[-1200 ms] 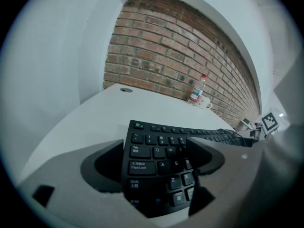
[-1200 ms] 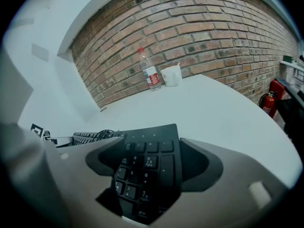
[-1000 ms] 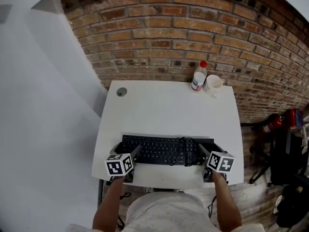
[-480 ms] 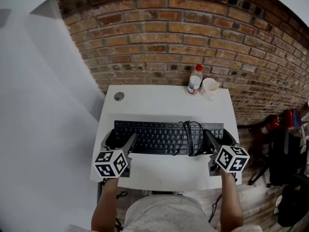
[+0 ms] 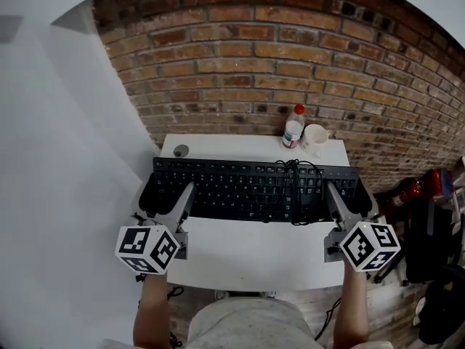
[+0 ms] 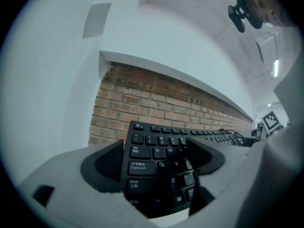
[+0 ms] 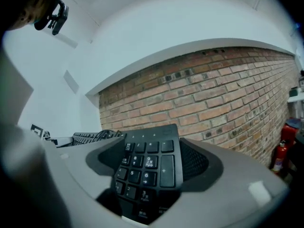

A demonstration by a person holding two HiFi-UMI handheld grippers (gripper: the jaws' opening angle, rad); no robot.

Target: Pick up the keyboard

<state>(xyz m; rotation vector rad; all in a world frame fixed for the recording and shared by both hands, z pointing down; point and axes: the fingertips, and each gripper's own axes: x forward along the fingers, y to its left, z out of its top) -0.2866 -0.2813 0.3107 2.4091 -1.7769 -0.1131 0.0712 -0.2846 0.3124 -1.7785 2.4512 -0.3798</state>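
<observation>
A black keyboard (image 5: 247, 189) hangs level in the air above the white table (image 5: 254, 257), its cable bundled on top (image 5: 299, 177). My left gripper (image 5: 166, 196) is shut on the keyboard's left end; the left gripper view shows the letter keys (image 6: 156, 160) clamped between its jaws. My right gripper (image 5: 349, 195) is shut on the right end, with the number pad (image 7: 149, 167) between its jaws in the right gripper view.
A red-capped bottle (image 5: 293, 129) and a white cup (image 5: 315, 137) stand at the table's back edge against the brick wall (image 5: 290, 64). A round cable hole (image 5: 181, 150) is at the back left. A red extinguisher (image 5: 421, 184) stands on the floor at the right.
Both grippers have risen with the keyboard held between them; it has lifted off the table towards the camera and now covers more of the tabletop.
</observation>
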